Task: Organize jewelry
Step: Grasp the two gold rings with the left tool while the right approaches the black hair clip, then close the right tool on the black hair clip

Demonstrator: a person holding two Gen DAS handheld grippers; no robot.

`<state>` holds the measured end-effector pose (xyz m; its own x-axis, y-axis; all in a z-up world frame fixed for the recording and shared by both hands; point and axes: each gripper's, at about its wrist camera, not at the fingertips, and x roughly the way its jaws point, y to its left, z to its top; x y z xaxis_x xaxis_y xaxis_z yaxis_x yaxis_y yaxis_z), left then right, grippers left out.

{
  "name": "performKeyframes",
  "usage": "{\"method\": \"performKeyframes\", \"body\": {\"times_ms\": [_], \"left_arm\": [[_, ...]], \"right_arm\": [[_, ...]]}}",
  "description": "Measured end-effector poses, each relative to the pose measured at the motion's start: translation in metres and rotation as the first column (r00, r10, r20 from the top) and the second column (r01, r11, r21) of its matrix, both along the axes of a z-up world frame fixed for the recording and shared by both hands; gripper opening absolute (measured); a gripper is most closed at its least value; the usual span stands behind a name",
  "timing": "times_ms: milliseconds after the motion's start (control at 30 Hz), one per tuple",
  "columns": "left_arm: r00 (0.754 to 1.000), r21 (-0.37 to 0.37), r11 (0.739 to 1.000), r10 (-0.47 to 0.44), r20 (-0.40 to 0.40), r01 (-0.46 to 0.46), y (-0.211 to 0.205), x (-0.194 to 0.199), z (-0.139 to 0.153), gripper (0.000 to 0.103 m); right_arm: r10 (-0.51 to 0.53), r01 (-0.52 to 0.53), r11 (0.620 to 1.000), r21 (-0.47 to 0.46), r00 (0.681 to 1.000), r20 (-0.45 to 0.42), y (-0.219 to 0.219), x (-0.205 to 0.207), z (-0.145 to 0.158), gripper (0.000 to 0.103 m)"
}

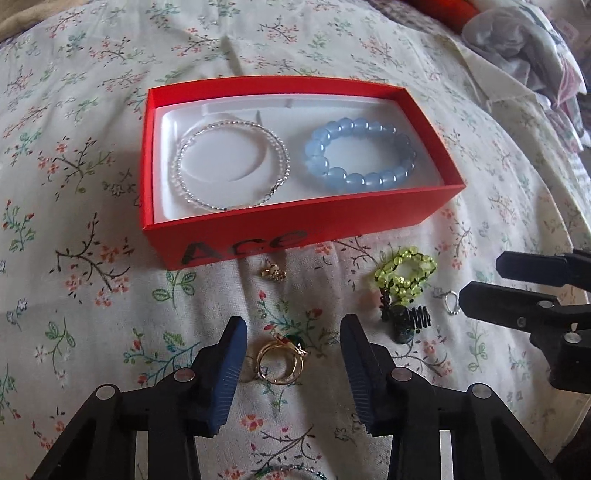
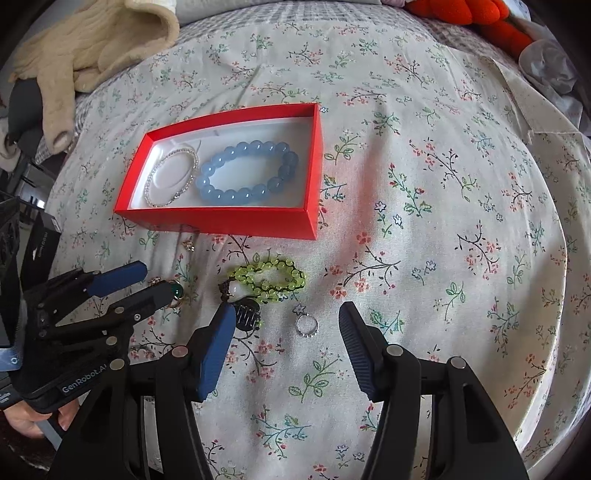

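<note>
A red box lies open on the flowered bedspread. It holds a silver bracelet and a blue bead bracelet. In front of it lie a small gold earring, a green bead bracelet and a dark hair clip. My left gripper straddles gold rings with a green stone, and its pads stand clear of them. My right gripper is open around a silver ring.
A beige garment lies at the bed's far left and an orange item with grey cloth at the far right. A black box stands off the left edge. A person's hand grips the left tool.
</note>
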<state>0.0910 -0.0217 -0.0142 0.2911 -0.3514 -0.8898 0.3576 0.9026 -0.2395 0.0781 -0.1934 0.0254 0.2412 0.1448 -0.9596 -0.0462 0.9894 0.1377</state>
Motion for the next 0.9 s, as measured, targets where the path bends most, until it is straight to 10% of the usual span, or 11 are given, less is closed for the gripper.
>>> {"method": "performKeyframes", "body": {"times_ms": [467, 900], "left_arm": [[0.999, 0.114, 0.993, -0.025, -0.030, 0.028, -0.015, 0.007, -0.022, 0.027], [0.995, 0.051, 0.994, 0.099, 0.009, -0.099, 0.022, 0.001, 0.002, 0.026]], "right_arm": [[0.005, -0.005, 1.000, -0.003, 1.000, -0.010, 0.001, 0.003, -0.003, 0.061], [0.026, -0.025, 0.999, 0.041, 0.999, -0.043, 0.019, 0.005, -0.015, 0.061]]}}
